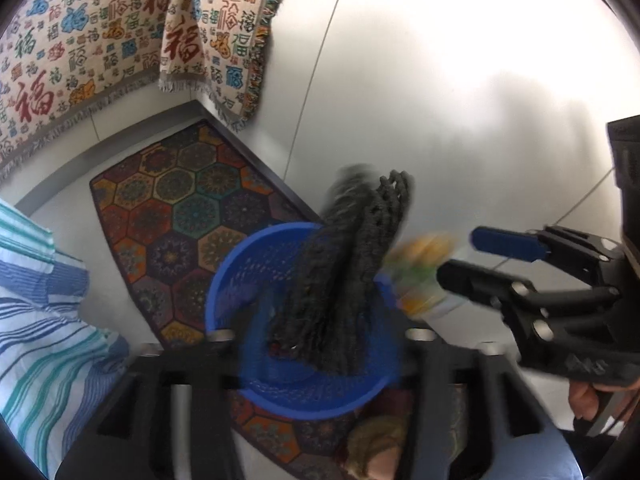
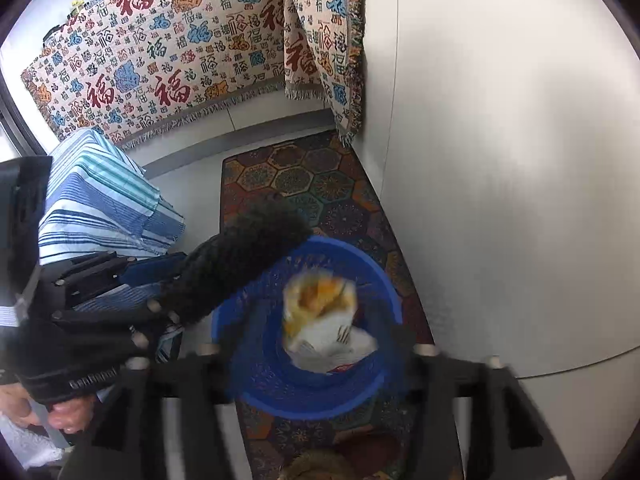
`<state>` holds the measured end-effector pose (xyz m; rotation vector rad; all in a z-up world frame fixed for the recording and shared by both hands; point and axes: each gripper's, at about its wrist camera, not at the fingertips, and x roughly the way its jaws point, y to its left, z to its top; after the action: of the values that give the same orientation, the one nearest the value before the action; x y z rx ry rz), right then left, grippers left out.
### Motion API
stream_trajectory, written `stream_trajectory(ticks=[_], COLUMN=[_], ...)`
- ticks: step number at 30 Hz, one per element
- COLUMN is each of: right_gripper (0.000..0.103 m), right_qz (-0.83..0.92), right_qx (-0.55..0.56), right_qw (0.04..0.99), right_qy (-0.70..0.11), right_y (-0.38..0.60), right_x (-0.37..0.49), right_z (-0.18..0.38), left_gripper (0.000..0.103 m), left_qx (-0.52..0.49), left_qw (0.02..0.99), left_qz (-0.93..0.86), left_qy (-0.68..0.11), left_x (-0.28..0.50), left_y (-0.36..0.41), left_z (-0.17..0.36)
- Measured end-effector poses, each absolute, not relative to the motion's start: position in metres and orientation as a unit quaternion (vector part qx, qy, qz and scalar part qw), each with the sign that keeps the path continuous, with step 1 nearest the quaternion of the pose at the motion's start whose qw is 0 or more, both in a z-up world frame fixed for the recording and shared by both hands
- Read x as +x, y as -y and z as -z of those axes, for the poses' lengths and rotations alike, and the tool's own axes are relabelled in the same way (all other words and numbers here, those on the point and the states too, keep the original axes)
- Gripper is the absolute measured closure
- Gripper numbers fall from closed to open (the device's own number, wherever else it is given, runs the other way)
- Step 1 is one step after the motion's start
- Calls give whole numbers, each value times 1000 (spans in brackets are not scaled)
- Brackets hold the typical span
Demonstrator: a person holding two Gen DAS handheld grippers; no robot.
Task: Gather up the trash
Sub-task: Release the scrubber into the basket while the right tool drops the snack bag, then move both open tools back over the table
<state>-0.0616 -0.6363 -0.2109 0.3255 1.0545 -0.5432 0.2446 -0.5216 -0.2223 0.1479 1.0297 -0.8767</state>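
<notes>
- Left wrist view: my left gripper (image 1: 320, 344) is clamped on a dark knitted rag (image 1: 352, 264), soft and limp, its long axis rising away over the blue basket (image 1: 224, 280).
- My right gripper (image 2: 320, 354) pinches a light, crinkly snack wrapper (image 2: 320, 312) by its lower end, above the same basket on the patterned rug (image 2: 320, 184).

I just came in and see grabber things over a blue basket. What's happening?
A person is picking up trash with a grabber in each hand. The left gripper holds a dark knitted cloth over the blue basket, which sits on a patterned rug. The right gripper holds a yellow-and-white wrapper above the same basket. Both things look about to be dropped in, though the picture is blurry.
</notes>
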Motion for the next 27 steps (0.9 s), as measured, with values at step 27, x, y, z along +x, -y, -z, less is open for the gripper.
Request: stream_trajectory(ticks=[27], right_gripper=[41], right_qz=[191], right_qx=[11], right_qw=[938], right_qy=[-288], right_y=[441], right_x=[37], right_z=[95], left_gripper=[29], left_qx=[30], left_qw=[879], left_qz=[238], left_qy=[-411], left_x=[199], left_y=[175], left_z=[131])
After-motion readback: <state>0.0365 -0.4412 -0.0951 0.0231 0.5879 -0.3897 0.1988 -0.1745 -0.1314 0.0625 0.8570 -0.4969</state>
